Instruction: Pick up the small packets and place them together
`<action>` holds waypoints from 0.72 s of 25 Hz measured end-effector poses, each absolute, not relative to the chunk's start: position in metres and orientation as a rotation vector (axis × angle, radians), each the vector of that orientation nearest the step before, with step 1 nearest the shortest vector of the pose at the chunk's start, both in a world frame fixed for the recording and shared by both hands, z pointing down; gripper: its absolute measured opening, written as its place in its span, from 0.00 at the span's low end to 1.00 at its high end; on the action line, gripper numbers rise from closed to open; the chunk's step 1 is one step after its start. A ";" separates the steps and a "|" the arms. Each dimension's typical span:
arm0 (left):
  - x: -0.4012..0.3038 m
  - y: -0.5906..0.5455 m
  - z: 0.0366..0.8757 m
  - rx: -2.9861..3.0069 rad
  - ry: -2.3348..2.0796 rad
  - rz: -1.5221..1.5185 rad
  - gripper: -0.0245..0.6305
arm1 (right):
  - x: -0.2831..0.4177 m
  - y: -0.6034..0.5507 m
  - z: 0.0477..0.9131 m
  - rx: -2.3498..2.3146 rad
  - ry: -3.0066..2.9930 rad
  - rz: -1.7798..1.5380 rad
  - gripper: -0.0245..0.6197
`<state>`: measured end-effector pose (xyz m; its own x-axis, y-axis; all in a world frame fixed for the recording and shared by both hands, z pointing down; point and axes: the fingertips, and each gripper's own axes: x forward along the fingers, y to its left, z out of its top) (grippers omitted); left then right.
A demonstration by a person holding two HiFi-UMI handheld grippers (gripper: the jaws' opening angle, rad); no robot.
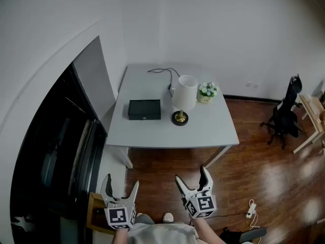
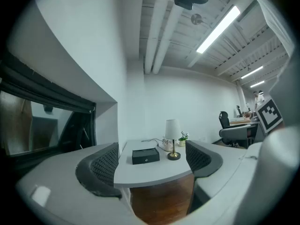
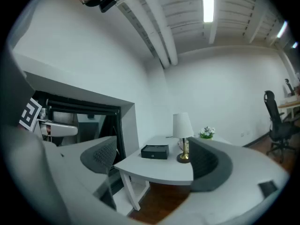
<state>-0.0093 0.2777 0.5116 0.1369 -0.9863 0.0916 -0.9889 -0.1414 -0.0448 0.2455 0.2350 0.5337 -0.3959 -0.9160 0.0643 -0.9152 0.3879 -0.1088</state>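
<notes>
Task not begun: left gripper (image 1: pixel 121 187) and right gripper (image 1: pixel 191 179) carry jaws released and empty, tabletop (image 1: pixel 203 128) well ahead, no packets discernible.

The white table (image 1: pixel 216 130) carries a black box (image 1: pixel 144 109), a lamp (image 1: pixel 185 92), a flower pot (image 1: pixel 207 92) and a cable (image 1: pixel 163 70).

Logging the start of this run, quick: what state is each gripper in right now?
Left gripper: open, nothing between its jaws.
Right gripper: open wide, nothing between its jaws.
</notes>
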 end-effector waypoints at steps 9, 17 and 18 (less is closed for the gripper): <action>-0.025 0.198 0.519 2.381 -1.985 0.088 0.70 | 0.213 0.175 0.555 -1.698 2.686 -0.247 0.77; -0.056 0.123 0.509 2.448 -1.901 0.030 0.69 | 0.160 0.101 0.531 -1.686 2.713 -0.196 0.76; -0.060 0.115 0.510 2.453 -1.891 0.028 0.69 | 0.153 0.093 0.528 -1.684 2.712 -0.190 0.76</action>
